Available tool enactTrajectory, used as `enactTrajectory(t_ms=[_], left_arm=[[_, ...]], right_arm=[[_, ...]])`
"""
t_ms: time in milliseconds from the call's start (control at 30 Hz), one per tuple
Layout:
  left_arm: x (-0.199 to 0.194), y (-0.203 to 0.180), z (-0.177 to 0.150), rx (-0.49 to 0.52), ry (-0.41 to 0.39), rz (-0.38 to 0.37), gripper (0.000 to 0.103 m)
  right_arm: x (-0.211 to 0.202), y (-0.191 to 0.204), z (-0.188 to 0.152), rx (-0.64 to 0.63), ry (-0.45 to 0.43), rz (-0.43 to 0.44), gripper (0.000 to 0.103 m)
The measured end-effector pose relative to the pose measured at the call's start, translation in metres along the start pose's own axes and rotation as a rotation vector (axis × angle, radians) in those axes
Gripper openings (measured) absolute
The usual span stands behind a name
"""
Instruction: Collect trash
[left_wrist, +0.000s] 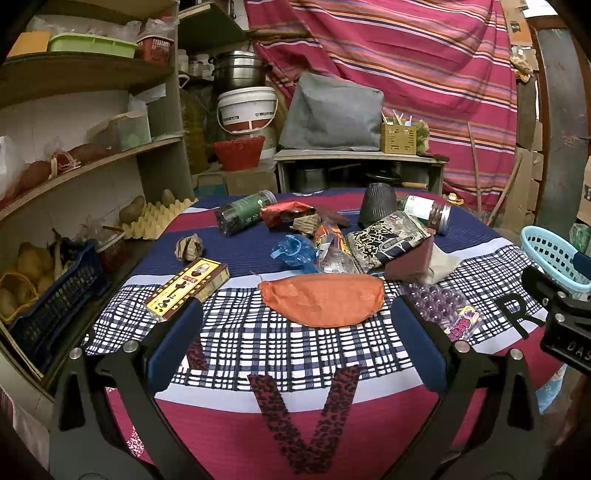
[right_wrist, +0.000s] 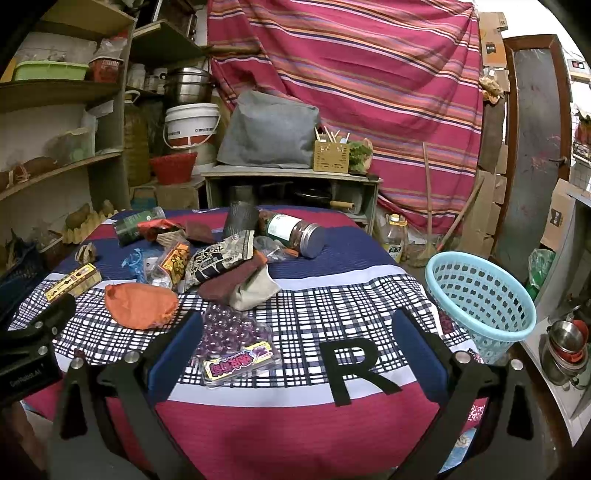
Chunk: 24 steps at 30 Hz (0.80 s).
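Note:
Trash lies spread over a cloth-covered table (left_wrist: 236, 343). An orange pouch (left_wrist: 325, 301) sits just ahead of my left gripper (left_wrist: 297, 321), which is open and holds nothing. To its left lies a brown and gold box (left_wrist: 186, 288). A clear pack of purple beads (right_wrist: 231, 341) rests by the left finger of my right gripper (right_wrist: 297, 332), also open and holding nothing. Farther back are a black printed bag (right_wrist: 218, 260), a blue plastic scrap (left_wrist: 293, 251), two jars (right_wrist: 295, 230) (left_wrist: 245, 212) and a crumpled paper ball (left_wrist: 190, 246). A light blue basket (right_wrist: 480, 299) stands at the table's right edge.
Shelves (left_wrist: 85, 162) with potatoes, an egg tray and crates run along the left. Behind the table stand a low cabinet (right_wrist: 291, 184), a white bucket (left_wrist: 247, 110) and a striped hanging cloth (right_wrist: 369, 74). Metal bowls (right_wrist: 565, 343) sit low on the right.

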<state>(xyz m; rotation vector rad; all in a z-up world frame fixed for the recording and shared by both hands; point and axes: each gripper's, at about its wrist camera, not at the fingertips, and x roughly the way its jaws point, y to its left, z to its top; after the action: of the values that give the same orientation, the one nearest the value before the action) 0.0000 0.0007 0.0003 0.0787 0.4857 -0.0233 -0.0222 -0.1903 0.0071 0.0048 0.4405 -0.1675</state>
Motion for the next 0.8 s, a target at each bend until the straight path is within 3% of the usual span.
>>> enactTrajectory(t_ms=[800], left_arm=[[0.007,0.011,-0.011,-0.017,0.012,0.001,0.098]], right_arm=[[0.01,-0.009,-0.008,0.028,0.016,0.009,0.099]])
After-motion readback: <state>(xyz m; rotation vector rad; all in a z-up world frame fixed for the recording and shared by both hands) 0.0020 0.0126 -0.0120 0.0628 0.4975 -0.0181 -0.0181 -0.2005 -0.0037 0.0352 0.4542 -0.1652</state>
